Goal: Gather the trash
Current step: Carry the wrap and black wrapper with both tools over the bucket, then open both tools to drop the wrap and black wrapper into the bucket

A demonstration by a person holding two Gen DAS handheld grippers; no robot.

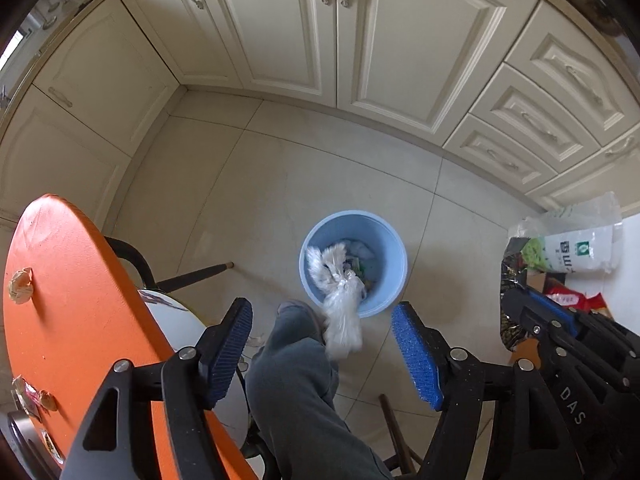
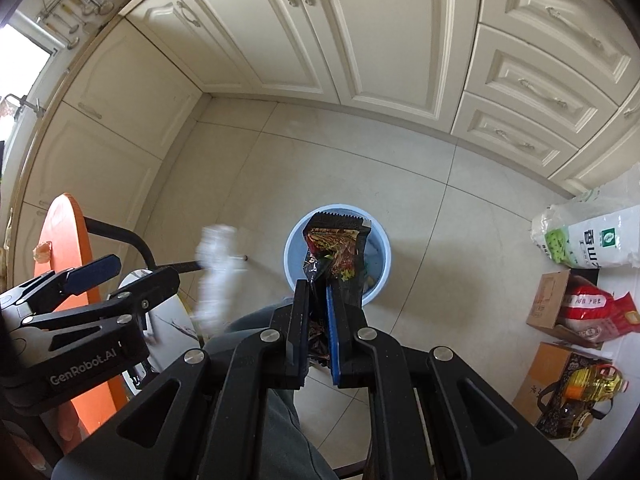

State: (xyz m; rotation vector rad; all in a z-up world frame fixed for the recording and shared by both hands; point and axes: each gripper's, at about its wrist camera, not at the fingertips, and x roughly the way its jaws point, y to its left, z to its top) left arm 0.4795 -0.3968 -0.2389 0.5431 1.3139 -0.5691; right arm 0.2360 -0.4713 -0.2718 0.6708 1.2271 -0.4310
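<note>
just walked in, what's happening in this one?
A person is clearing trash into the blue bin on the kitchen floor. The left claw is open, and a blurred white plastic bag is in the air at the bin. The right claw is shut on a snack wrapper above it.

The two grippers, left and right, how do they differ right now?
The left gripper is open with nothing between its blue pads, and a white plastic bag is blurred below it above the blue bin. The right gripper is shut on a colourful snack wrapper. Both are black with blue pads and point down toward the bin.
</note>
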